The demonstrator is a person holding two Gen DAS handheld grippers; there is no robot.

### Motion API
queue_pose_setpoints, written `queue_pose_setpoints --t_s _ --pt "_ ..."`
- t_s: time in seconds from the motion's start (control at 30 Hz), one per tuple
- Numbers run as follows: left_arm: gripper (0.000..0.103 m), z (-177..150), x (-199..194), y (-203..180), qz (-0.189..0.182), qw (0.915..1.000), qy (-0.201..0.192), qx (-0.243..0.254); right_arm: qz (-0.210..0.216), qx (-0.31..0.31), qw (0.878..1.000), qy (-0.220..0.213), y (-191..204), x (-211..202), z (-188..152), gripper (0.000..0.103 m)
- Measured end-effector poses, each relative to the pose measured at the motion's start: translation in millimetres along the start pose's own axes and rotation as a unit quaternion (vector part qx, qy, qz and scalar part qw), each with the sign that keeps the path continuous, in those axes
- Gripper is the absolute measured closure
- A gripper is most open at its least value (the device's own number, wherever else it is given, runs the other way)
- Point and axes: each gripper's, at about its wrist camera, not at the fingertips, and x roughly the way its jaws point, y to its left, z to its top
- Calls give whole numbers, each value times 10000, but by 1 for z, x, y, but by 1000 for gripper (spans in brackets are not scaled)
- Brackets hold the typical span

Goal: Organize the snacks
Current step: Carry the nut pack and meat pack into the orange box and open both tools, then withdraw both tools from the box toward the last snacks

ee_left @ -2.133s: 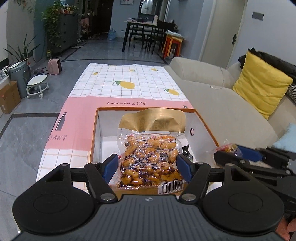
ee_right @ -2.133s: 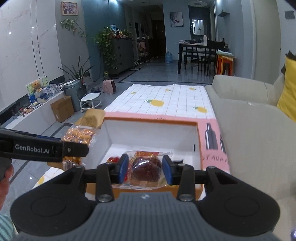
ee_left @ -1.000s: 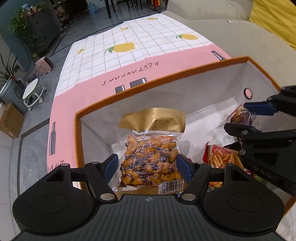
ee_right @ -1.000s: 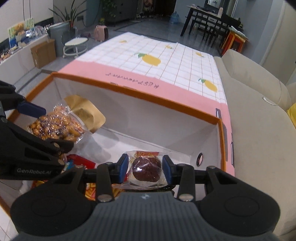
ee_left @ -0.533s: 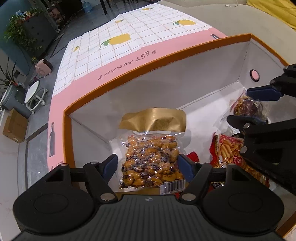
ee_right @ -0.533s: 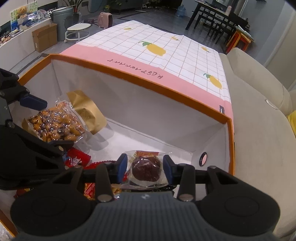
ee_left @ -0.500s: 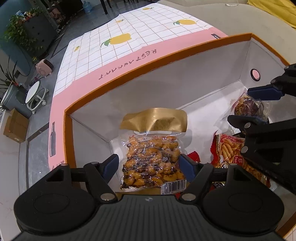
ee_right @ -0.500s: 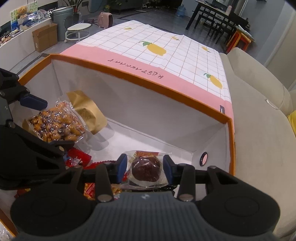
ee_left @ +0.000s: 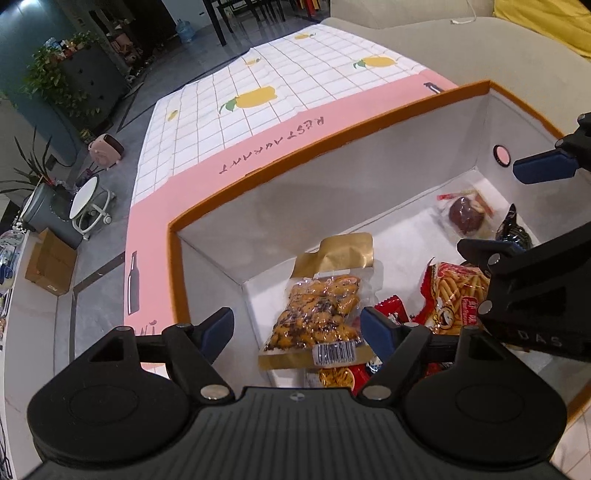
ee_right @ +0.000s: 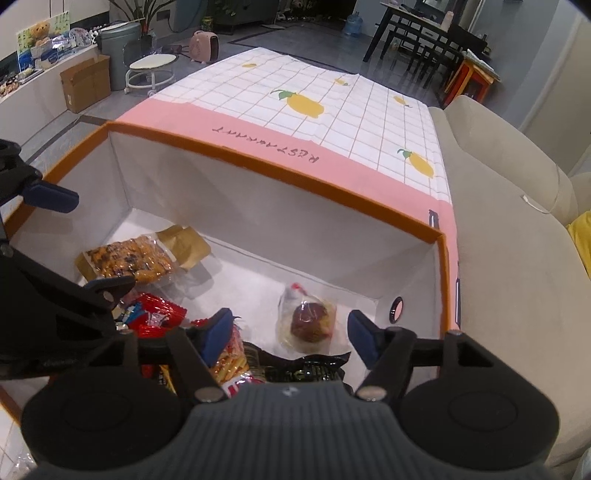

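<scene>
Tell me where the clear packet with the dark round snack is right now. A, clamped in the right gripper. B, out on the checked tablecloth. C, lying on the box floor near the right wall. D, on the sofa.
C: the dark round snack packet lies on the white floor of the box, and the right gripper above it is open.

— What lies beyond the table?
— Grey tiled floor, a beige sofa, a dark dining table.
— And left?
— A white stool beside a cardboard box.

Left tool open above peanut packet lying in orange-rimmed box, beside red snack bags
</scene>
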Motion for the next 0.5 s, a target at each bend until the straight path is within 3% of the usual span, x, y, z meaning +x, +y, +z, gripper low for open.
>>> queue_pose_setpoints --t_s 0.23,0.5 --pt "12 -4 -23 8 52 9998 -76 -185 -54 153 9998 -143 -4 -22 -2 30" --pt "12 -14 -64 13 61 9974 -463 -557 3 408 9977 -549 -8 -63 -12 30"
